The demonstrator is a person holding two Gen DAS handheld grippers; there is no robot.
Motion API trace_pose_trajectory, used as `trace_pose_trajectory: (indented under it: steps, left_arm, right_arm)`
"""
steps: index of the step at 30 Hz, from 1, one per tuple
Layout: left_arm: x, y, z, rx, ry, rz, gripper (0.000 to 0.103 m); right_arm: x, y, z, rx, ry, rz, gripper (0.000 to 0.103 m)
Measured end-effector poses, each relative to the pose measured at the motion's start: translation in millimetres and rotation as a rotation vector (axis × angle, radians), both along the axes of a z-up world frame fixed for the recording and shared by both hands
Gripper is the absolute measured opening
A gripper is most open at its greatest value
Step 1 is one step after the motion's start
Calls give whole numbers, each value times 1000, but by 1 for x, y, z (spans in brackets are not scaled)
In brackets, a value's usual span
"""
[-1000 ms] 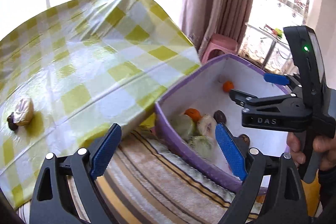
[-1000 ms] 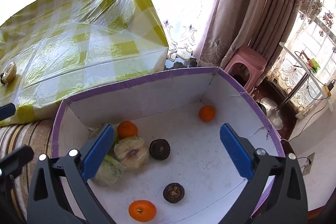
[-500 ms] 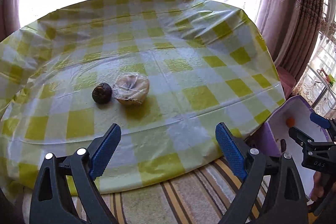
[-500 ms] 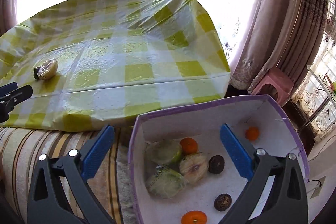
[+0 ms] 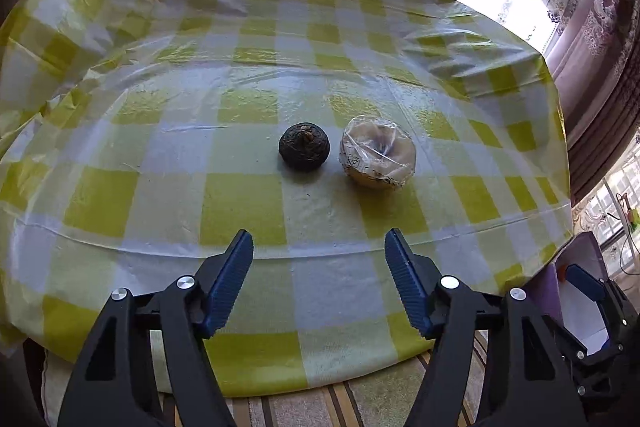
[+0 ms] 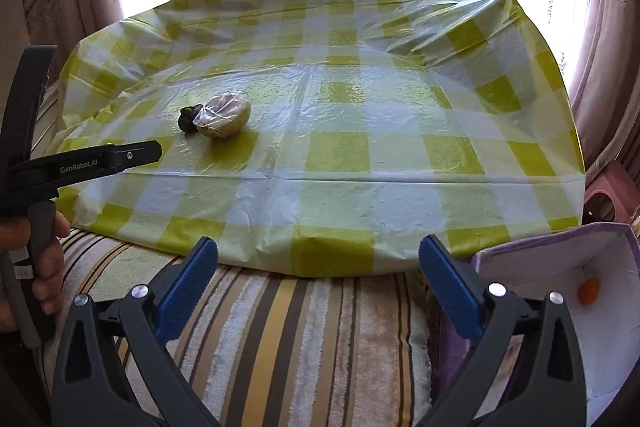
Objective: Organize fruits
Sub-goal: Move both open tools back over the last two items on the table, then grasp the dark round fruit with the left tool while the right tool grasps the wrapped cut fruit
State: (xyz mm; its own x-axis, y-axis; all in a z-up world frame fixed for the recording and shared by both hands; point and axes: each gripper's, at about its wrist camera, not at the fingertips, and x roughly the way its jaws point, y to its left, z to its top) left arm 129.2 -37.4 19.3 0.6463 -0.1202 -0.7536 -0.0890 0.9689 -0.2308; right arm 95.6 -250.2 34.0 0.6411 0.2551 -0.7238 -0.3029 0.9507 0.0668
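1. The left gripper (image 5: pixel 319 269) is released, its blue fingers (image 5: pixel 230 281) spread apart with nothing between them, above the near edge of the checked tablecloth (image 5: pixel 240 203).
2. Beyond it on the tablecloth sits a dark round fruit (image 5: pixel 304 146), roughly in line with the gap between the fingers.
3. Just beside the dark fruit, on its right, lies a pale fruit wrapped in clear plastic (image 5: pixel 377 151); the two are close but apart in the left wrist view.
4. The right gripper (image 6: pixel 319 285) is also released and holds nothing, hanging over a striped towel (image 6: pixel 304 327) that lies against the tablecloth's near edge.
5. A purple-rimmed white box (image 6: pixel 560 267) stands at the tablecloth's near right corner, with a small orange fruit (image 6: pixel 589 291) inside it.
6. Patterned curtains (image 6: pixel 608 27) hang past the far side of the tablecloth.
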Motion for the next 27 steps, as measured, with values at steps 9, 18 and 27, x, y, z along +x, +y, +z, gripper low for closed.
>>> trace_pose_trajectory:
  steps: [9, 18, 27]
  left_arm:
    - [41, 14, -15, 30, 62, -4, 58]
    - [76, 12, -18, 61, 52, -58, 49]
    - [90, 8, -19, 110, 29, -104, 38]
  right_arm:
    - [20, 31, -8, 2, 11, 34, 101]
    - [38, 51, -10, -5, 0, 50, 95]
    - [64, 62, -12, 5, 3, 22, 95]
